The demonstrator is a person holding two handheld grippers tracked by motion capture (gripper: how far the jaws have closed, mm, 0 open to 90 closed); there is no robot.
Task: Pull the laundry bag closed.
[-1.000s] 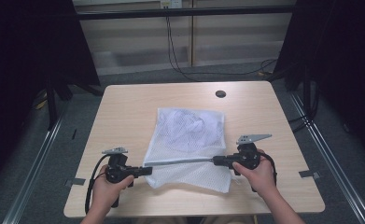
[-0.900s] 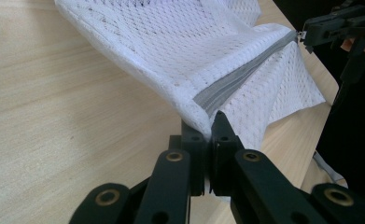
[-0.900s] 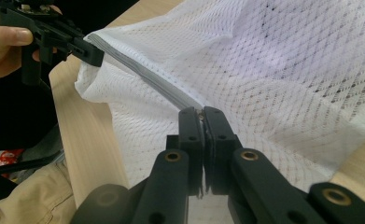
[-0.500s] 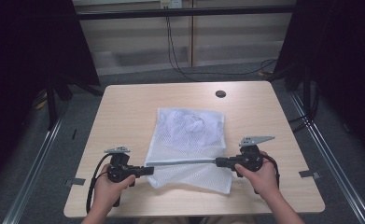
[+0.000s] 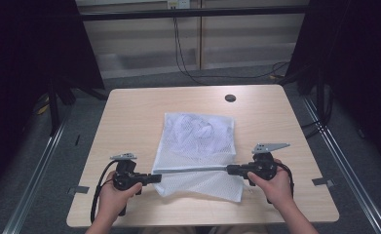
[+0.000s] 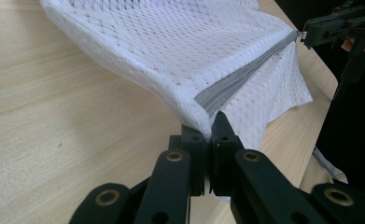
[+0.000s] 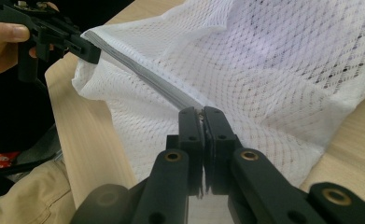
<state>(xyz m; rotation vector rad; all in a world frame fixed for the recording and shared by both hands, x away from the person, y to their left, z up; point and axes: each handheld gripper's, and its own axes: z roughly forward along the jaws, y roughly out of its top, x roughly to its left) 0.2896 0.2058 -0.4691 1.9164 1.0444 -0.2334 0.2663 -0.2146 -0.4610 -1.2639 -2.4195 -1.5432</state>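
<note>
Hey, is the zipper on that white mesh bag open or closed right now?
Closed: the grey zipper runs as one unbroken strip, pulled taut across the mesh bag.

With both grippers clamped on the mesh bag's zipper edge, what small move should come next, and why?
Probably draw the right gripper slowly away from the left gripper. Both are shut on opposite ends of the grey zipper, stretched taut above the white mesh laundry bag. The right appears to pinch the pull end while the left anchors the corner, so the zipper should slide.

A wooden table (image 5: 129,112) bears a mesh bag (image 5: 200,141).
</note>
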